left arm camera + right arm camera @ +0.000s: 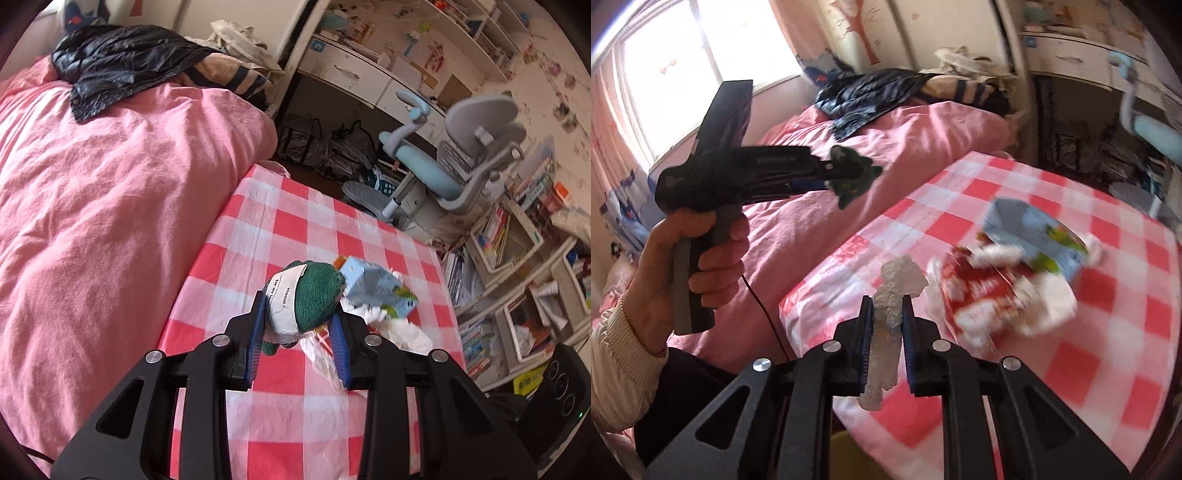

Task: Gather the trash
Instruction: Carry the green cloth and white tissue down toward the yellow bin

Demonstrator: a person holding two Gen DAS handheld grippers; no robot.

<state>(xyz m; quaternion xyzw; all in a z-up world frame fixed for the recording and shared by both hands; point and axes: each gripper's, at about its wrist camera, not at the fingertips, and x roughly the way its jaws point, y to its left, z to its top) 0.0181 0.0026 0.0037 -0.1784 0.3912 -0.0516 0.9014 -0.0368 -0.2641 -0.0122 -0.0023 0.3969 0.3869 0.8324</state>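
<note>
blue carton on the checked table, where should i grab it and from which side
Judging by its crushed, tilted pose, take the blue carton by its raised upper corner, coming down from above on the side toward the chair, jaws across the flattened faces. White tissue and a red wrapper crowd its near side, so a low approach there would likely snag them.

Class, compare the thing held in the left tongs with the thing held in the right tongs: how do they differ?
The left tongs grip a green plush toy; the right tongs grip a white crumpled tissue. The toy is rounded, fuzzy and carries a printed label; the tissue is thin, plain and hangs below the pads. The toy keeps its pads wider apart. Both are soft and held above the checked cloth.
</note>
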